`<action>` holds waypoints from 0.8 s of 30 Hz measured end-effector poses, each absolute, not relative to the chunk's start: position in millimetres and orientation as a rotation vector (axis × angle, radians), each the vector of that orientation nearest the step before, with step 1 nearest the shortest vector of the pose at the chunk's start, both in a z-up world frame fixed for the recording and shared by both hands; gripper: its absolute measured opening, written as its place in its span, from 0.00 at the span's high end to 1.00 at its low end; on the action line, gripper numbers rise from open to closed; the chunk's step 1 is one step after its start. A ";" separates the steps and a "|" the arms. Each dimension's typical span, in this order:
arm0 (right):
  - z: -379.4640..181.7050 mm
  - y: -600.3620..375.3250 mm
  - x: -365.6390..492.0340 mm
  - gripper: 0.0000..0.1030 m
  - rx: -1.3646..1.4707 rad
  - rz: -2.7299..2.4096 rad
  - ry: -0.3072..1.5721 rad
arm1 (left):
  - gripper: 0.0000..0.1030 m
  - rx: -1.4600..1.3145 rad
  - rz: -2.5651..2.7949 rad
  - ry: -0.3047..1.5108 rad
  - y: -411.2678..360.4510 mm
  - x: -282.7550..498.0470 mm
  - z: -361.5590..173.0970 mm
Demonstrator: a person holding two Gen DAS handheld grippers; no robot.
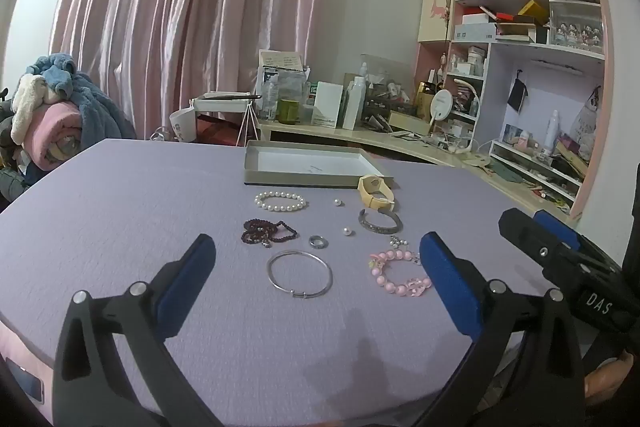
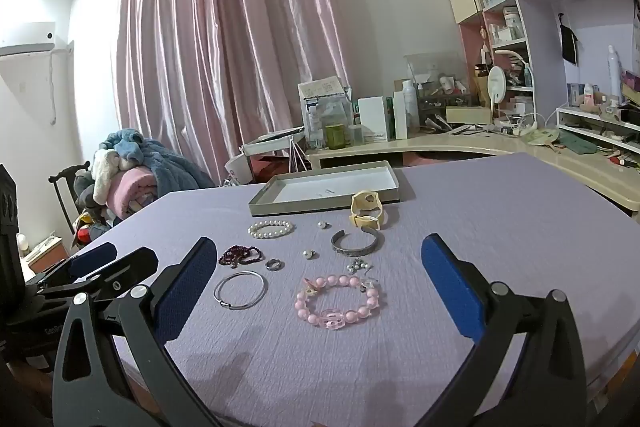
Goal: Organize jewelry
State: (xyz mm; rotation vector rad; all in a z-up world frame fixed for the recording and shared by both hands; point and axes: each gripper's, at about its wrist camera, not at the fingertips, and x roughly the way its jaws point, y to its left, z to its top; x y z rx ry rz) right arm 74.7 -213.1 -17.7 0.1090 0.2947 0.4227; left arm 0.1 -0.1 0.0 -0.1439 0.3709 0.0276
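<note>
Two grippers hang over a table with a purple cloth [image 1: 120,207]. The left gripper [image 1: 318,263] has its jaws wide apart and holds nothing. The right gripper [image 2: 320,261] also has its jaws wide apart and holds nothing.

The jewelry lies spread out on the cloth, in the middle of the table. At the far side sits a flat gray tray [image 1: 280,179] with a white bottom. Just in front of it, on the right, is a cream watch [image 1: 375,191]. To the left of the watch is a white pearl bracelet [image 1: 281,201]. Nearer than that is a dark red bead bracelet [image 1: 267,230], and beside it a small ring [image 1: 318,241]. A thin silver bangle [image 1: 299,273] lies nearest the left gripper. On the right side lies a pink bead bracelet [image 2: 338,301], between the blue pads of the right gripper but not touched. A gray cuff bracelet [image 2: 356,243] lies farther back, near the watch.
</note>
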 end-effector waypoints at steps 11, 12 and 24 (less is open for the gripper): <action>-15.9 -213.9 74.3 0.01 0.114 0.424 0.292 | 0.02 -0.142 0.029 0.371 -0.3 0.4 0.0; -15.8 -213.9 74.3 0.01 0.114 0.423 0.292 | 0.02 -0.143 0.028 0.371 -0.3 0.6 0.0; -15.3 -214.6 74.3 0.01 0.115 0.424 0.290 | 0.02 -0.142 0.027 0.370 -0.2 0.1 0.0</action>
